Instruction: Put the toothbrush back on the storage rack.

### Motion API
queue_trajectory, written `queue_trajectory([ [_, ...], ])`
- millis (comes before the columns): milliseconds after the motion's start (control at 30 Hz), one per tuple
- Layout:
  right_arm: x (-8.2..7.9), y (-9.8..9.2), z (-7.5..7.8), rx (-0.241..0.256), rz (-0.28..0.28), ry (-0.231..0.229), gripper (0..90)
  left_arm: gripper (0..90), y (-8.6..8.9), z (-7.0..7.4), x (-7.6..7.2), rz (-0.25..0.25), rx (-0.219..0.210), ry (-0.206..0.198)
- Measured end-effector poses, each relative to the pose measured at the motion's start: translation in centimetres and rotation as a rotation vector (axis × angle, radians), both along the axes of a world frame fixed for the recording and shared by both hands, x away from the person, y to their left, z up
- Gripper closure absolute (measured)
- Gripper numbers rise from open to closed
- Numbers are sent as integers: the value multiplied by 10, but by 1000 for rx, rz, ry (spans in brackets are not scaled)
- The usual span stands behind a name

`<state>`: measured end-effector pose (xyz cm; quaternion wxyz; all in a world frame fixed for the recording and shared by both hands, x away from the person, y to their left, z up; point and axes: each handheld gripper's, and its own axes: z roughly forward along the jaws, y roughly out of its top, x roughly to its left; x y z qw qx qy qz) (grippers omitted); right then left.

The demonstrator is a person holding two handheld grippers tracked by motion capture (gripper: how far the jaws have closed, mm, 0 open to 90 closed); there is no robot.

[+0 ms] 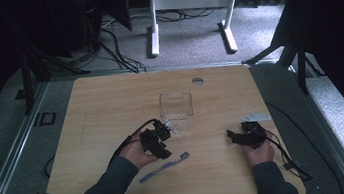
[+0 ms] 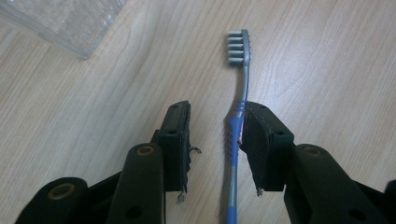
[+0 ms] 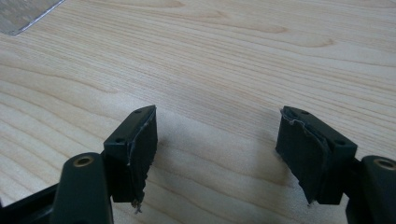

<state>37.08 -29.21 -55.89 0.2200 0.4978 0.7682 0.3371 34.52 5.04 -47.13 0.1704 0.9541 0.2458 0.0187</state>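
jaws of left gripper point(image 2: 214, 140) around blue-grey toothbrush point(image 2: 237, 116), bristles up

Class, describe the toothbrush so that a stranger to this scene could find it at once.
Start at the wooden table, then find the clear box near its middle. Nearer the person, between the left gripper's open jaws, lies the toothbrush: the one slim blue thing, with a grey bristled head.
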Motion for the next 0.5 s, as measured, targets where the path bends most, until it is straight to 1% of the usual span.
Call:
queue_trajectory([
  [100,0,0,0,0,0,0,285,627,-3,-2,-1,-10,10,8],
  [133,0,0,0,0,0,0,285,631,-5,-4,-2,-19,20,20],
  [167,0,0,0,0,0,0,285,631,-5,-4,-2,-19,20,20],
  [267,0,0,0,0,0,0,286,631,-8,-7,-3,-24,34,37],
  [300,0,0,0,0,0,0,285,635,-9,-8,-3,-16,33,43],
  [500,0,0,0,0,0,0,285,658,-12,-13,-2,-21,76,64],
])
